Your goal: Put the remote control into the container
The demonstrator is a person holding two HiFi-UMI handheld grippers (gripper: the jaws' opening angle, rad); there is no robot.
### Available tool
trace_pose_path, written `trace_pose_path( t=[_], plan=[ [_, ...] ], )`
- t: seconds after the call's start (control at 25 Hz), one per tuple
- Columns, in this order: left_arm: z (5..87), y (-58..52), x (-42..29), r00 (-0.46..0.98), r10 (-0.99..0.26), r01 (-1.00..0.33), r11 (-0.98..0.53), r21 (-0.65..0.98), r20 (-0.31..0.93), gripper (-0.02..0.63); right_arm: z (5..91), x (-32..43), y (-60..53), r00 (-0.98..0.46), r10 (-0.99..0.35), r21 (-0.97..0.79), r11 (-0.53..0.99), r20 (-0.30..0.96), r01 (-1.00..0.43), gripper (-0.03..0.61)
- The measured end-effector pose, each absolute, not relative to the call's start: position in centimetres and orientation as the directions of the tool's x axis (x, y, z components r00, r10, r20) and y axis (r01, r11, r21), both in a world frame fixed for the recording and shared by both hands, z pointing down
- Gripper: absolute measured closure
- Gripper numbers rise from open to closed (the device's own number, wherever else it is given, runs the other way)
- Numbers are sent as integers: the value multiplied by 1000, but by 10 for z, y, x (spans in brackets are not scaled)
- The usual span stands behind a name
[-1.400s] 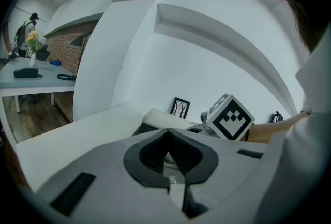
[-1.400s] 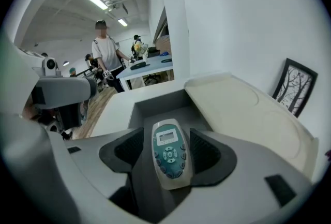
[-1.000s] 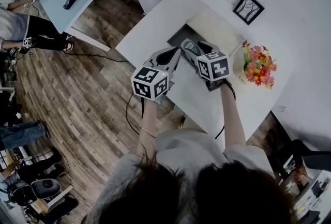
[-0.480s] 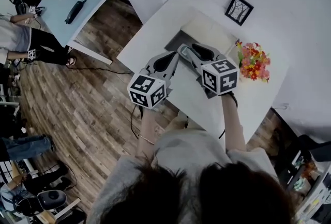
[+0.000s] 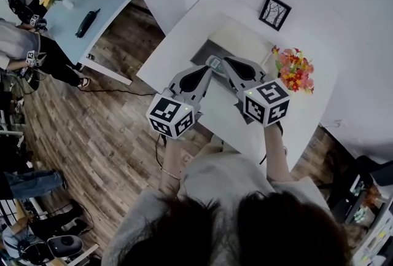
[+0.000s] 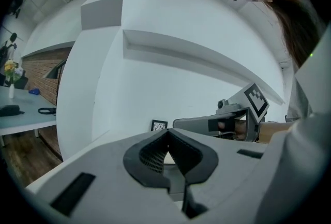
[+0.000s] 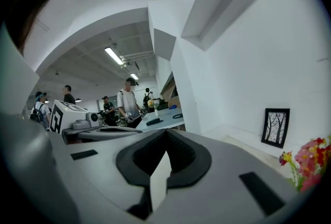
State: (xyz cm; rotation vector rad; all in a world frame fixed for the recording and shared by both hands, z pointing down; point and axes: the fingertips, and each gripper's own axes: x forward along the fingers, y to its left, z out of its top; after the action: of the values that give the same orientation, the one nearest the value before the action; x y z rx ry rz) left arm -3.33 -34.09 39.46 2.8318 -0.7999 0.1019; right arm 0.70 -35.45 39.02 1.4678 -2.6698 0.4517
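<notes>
Both grippers hover over the table, jaws together and empty.

The left gripper (image 5: 207, 70) and right gripper (image 5: 221, 62) are pressed closed, nothing between the pads. The remote control (image 5: 214, 63) shows just beyond the right tips, apparently lying inside the dark container (image 5: 204, 50), though the jaws overlap it and its seating is hard to judge. If it rests on the rim, a low sweep of the closed jaws could tip it onto the table (image 5: 178, 43). The flowers (image 5: 293, 68), at 3 o'clock from the container, could be knocked by the right arm.
</notes>
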Motion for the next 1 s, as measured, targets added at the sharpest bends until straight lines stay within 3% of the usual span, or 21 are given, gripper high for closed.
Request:
trace_pose_path(
  t=[1.0],
  plan=[
    [362,-319,-17,871,-486,-491,-867,90,70,611,342,5,-327,-589,-807,-65,587,33,-807,581]
  ],
)
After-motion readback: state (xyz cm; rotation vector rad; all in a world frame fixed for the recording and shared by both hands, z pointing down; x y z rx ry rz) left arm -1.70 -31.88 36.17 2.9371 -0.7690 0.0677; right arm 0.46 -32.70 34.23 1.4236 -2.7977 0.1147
